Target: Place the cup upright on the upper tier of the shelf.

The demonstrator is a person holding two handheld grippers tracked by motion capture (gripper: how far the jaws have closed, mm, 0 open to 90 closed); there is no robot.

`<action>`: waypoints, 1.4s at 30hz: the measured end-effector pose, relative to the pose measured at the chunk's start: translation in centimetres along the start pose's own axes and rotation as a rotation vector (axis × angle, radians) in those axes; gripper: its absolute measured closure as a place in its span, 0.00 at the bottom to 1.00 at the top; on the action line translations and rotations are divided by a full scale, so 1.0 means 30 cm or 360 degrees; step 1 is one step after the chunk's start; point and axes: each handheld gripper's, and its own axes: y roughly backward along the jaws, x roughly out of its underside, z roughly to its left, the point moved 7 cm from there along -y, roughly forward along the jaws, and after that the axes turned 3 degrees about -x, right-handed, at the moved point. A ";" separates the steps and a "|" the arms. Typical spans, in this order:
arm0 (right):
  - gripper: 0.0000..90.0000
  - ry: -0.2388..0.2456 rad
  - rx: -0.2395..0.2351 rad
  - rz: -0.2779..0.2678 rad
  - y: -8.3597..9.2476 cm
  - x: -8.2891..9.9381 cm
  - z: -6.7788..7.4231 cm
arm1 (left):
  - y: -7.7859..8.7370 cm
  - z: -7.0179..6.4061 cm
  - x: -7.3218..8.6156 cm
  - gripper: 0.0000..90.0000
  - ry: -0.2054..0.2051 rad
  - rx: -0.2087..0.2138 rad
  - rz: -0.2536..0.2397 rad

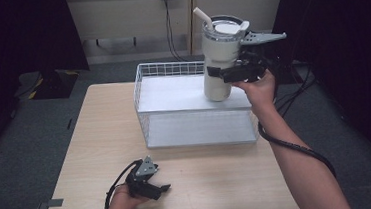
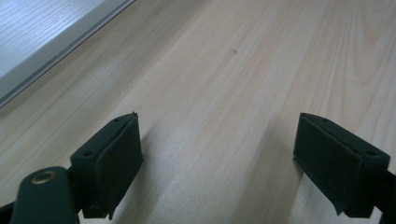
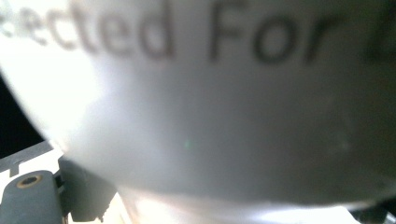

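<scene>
Here the right tongs (image 1: pixel 219 73) are clamped around the middle of a white cup (image 1: pixel 219 61), which has a lid and a straw (image 1: pixel 202 18) and stands upright. The cup's base hangs just above the white floor of a wire basket (image 1: pixel 195 129) at its far right corner. In the right gripper view, blurred dark lettering on the cup sits right before the jaws. The left tongs (image 1: pixel 164 189) rest spread apart on the bare counter (image 1: pixel 100 136), well short of the basket, with nothing between them.

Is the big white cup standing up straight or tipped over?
Standing up straight. The white cup has its lid and straw on top, with the right hand-held gripper gripping its side above the wire basket.
</scene>
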 end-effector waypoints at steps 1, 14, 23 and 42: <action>0.11 0.0000 0.0001 -0.0005 -0.004 -0.003 -0.004 | 0.000 0.000 0.000 0.16 0.0000 0.0000 0.0000; 0.11 -0.0017 0.0055 -0.0019 -0.055 -0.009 -0.041 | 0.000 0.000 0.000 0.16 0.0001 0.0000 0.0000; 0.11 -0.0023 0.0066 -0.0016 -0.086 0.001 -0.057 | 0.000 0.000 0.000 0.16 0.0001 0.0001 0.0000; 0.11 -0.0005 0.0118 -0.0001 -0.132 0.020 -0.083 | 0.000 0.000 0.000 0.16 0.0001 0.0000 0.0000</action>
